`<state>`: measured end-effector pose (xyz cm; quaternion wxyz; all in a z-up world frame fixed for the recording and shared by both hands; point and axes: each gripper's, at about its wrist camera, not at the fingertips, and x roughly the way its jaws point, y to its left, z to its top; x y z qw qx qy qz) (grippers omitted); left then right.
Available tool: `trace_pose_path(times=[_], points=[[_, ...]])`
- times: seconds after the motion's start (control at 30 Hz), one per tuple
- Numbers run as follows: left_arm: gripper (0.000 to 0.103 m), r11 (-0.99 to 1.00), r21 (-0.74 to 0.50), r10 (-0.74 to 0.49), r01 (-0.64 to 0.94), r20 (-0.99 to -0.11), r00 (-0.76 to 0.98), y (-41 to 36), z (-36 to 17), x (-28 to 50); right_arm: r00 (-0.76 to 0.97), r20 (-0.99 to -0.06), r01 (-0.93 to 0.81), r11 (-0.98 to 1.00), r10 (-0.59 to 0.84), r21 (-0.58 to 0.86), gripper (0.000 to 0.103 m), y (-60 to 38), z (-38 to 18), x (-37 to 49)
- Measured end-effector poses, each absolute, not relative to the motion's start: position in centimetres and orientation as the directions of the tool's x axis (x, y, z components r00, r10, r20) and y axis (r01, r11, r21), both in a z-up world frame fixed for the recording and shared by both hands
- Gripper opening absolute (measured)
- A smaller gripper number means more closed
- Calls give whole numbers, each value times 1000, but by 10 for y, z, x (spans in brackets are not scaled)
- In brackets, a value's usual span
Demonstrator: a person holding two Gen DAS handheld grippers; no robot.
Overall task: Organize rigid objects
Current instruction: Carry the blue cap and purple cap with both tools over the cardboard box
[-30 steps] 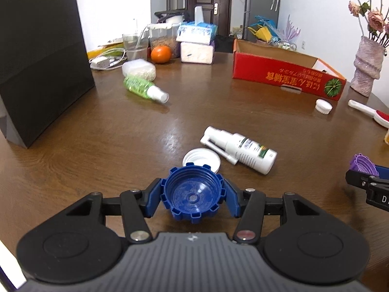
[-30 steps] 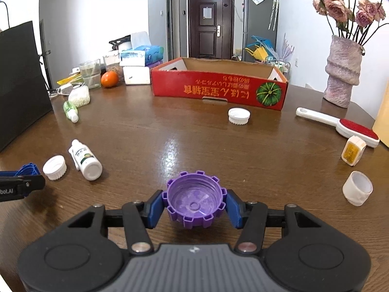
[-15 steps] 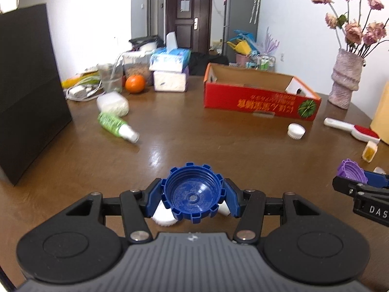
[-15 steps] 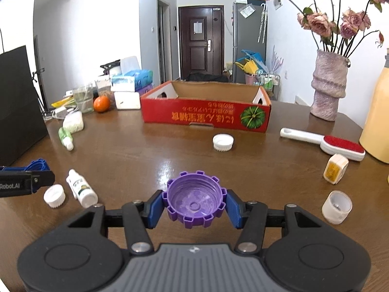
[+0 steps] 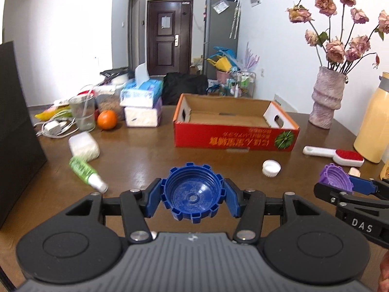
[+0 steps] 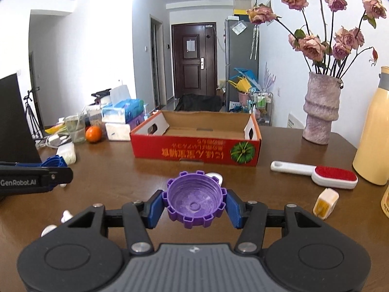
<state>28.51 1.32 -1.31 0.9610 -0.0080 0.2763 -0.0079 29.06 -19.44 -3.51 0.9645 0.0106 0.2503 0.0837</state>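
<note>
My left gripper [image 5: 193, 196] is shut on a blue notched cap [image 5: 192, 192], held above the wooden table. My right gripper [image 6: 194, 200] is shut on a purple notched cap [image 6: 194, 198]; it also shows at the right of the left wrist view [image 5: 336, 178]. An open red cardboard box [image 5: 234, 140] stands ahead of both grippers, its inside bare [image 6: 206, 130]. A white cap [image 5: 271, 168] lies on the table in front of the box. The blue cap shows at the left of the right wrist view [image 6: 54, 161].
A green bottle [image 5: 86, 174] and a white pouch [image 5: 83, 143] lie at left by a black bag [image 5: 17, 126]. Tissue boxes [image 5: 142, 105], an orange [image 5: 107, 119] and a glass stand behind. A lint brush [image 6: 316, 172], a vase [image 6: 319, 114], a yellow flask [image 6: 373, 133] and a small yellow box [image 6: 325, 203] are right.
Both grippers have risen and moved forward toward the red box, each still holding its cap. The white spray bottle and nearby white cap have dropped out of the left view.
</note>
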Motion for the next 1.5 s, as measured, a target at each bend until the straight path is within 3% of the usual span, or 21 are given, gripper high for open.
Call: trace_pose_path(times=[0.7, 1.5], points=[[55, 997, -55, -71, 51, -486, 871, -15, 15, 396, 909, -402, -89, 993, 112, 76, 53, -201, -5, 394], [55, 997, -80, -42, 4, -468, 883, -41, 10, 525, 905, -419, -48, 997, 70, 65, 53, -210, -16, 526]])
